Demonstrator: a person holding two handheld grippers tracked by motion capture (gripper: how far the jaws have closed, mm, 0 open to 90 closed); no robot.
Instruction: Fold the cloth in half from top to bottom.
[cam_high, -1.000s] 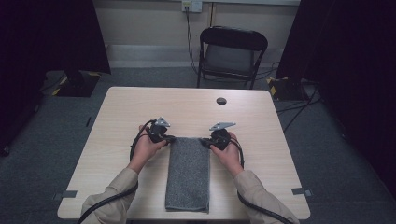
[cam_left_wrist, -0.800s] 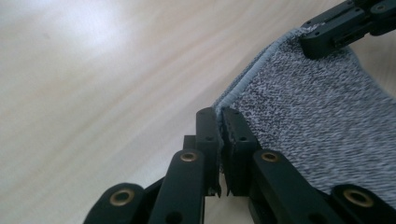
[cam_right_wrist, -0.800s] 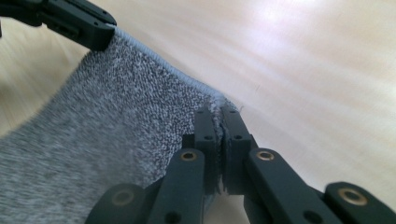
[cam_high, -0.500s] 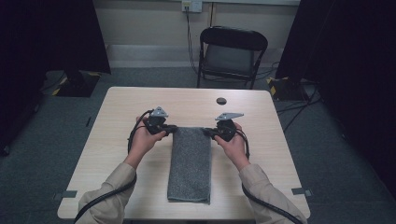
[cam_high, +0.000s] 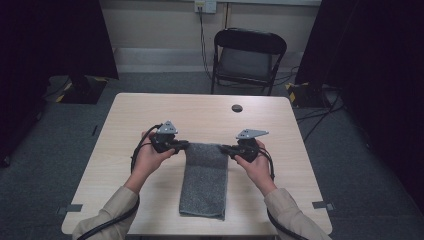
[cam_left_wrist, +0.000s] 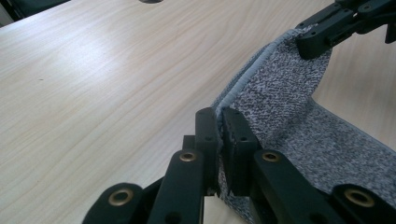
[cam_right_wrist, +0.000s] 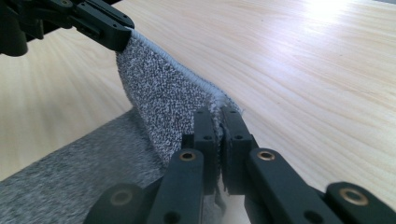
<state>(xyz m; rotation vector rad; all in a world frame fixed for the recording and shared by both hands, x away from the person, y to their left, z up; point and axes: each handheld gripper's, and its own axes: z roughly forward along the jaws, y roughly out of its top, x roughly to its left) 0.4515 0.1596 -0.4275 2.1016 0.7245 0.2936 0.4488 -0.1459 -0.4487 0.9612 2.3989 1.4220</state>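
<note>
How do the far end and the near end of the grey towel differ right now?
The far end of the grey towel is lifted off the table, pinched at its corners by the left tongs and right tongs; the near end lies flat and free. Both show the same speckled grey weave.

Bare table (cam_high: 150, 112) beyond, one black disc (cam_high: 237, 108).

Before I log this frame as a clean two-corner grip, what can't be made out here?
- High view: the small dark disc on the table is too small to identify.
- Left gripper view: the towel corner is hidden between the shut jaws.
- Right gripper view: the near towel is blurred.
</note>
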